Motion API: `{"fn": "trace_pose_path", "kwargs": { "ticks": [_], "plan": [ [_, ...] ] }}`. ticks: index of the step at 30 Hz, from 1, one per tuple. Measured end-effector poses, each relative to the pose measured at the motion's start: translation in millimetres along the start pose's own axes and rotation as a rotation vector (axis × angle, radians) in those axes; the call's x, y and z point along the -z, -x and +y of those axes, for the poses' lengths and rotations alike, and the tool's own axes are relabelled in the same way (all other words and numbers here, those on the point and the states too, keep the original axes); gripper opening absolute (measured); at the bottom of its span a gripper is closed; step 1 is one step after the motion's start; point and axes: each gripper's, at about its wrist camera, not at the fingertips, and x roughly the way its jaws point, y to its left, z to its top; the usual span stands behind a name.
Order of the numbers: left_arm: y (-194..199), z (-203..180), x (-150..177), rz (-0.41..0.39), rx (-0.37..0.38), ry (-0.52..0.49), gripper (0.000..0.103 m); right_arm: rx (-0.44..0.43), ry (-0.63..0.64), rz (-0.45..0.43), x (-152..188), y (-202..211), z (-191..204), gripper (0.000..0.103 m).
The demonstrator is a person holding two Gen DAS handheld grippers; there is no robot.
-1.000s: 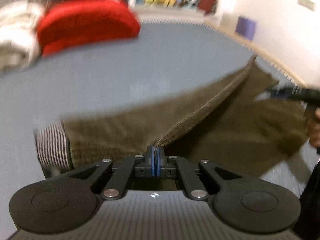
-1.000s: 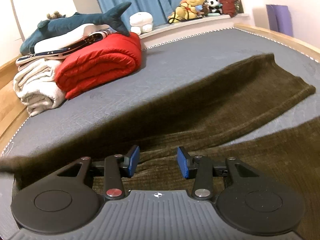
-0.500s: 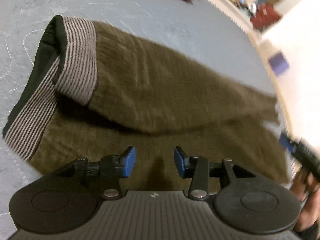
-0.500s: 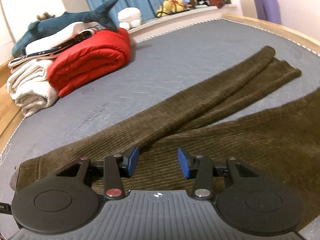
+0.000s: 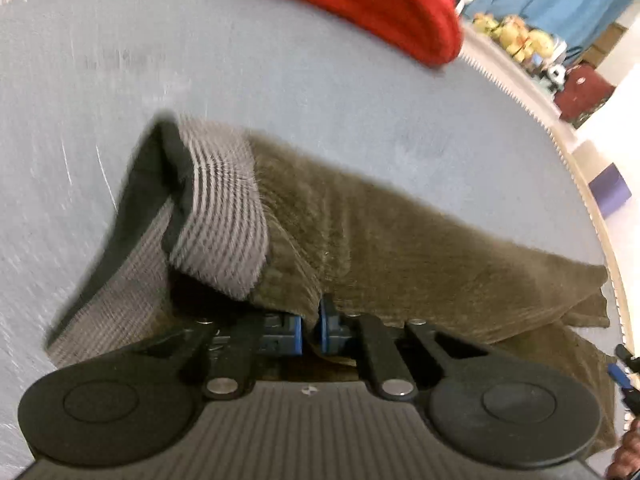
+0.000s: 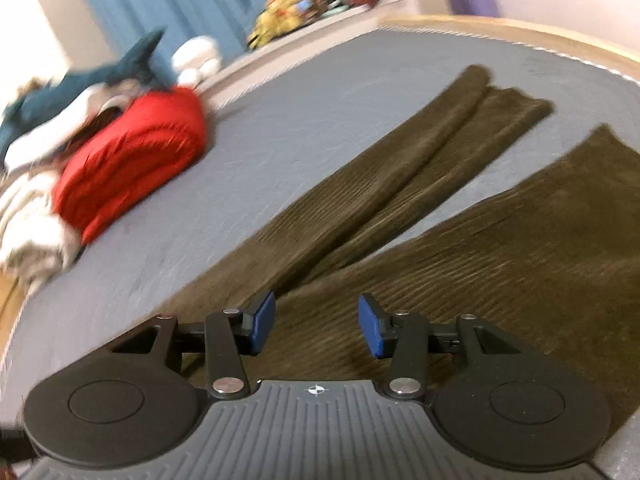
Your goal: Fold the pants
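Note:
Olive-brown corduroy pants (image 5: 400, 240) lie on a grey bed (image 5: 280, 92). Their striped grey waistband (image 5: 224, 216) with black lining is folded back at the left. My left gripper (image 5: 310, 330) is shut on a fold of the pants near the waist, the cloth pinched between its blue pads. In the right wrist view the two legs (image 6: 400, 184) stretch away to the upper right, one partly folded lengthwise. My right gripper (image 6: 316, 328) is open and empty just above the upper leg cloth.
A red rolled blanket (image 6: 132, 168) lies at the back left beside white folded linen (image 6: 28, 232) and a blue shark plush (image 6: 100, 80). Stuffed toys (image 6: 288, 12) sit on a ledge. The bed's wooden edge (image 6: 520, 28) runs along the right.
My left gripper, open half a second ago, has closed on the pants near the waistband. My right gripper stays open and has shifted over the legs.

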Motion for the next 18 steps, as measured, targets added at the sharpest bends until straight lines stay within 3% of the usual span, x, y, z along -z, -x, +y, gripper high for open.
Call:
{"fn": "trace_pose_path", "kwargs": {
  "ticks": [3, 4, 5, 7, 8, 11, 18],
  "plan": [
    [33.0, -16.3, 4.4, -0.171, -0.088, -0.082, 0.009, 0.05, -0.074, -0.064, -21.4, 10.2, -18.3, 0.048],
    [27.1, -20.3, 6.7, -0.137, -0.122, -0.109, 0.009, 0.07, -0.113, -0.083, -32.0, 12.4, -27.1, 0.045],
    [11.0, -19.4, 10.1, -0.035, -0.134, -0.111, 0.009, 0.079, -0.142, -0.096, -41.4, 11.6, -34.7, 0.041],
    [-16.8, -2.3, 19.6, 0.144, -0.125, 0.019, 0.008, 0.089, -0.18, -0.114, -63.8, 2.4, -49.2, 0.021],
    [-20.6, 3.5, 19.6, 0.161, -0.11, 0.057, 0.008, 0.091, -0.202, -0.121, -73.5, -5.2, -56.6, 0.018],
    [-12.1, -3.5, 12.4, 0.095, -0.117, 0.011, 0.008, 0.067, -0.294, -0.149, -99.0, -36.8, -84.1, 0.019],
    [-21.9, -1.5, 8.6, 0.145, -0.119, 0.035, 0.008, 0.085, -0.311, -0.012, -133.2, -141.1, -116.7, 0.03]
  ]
}}
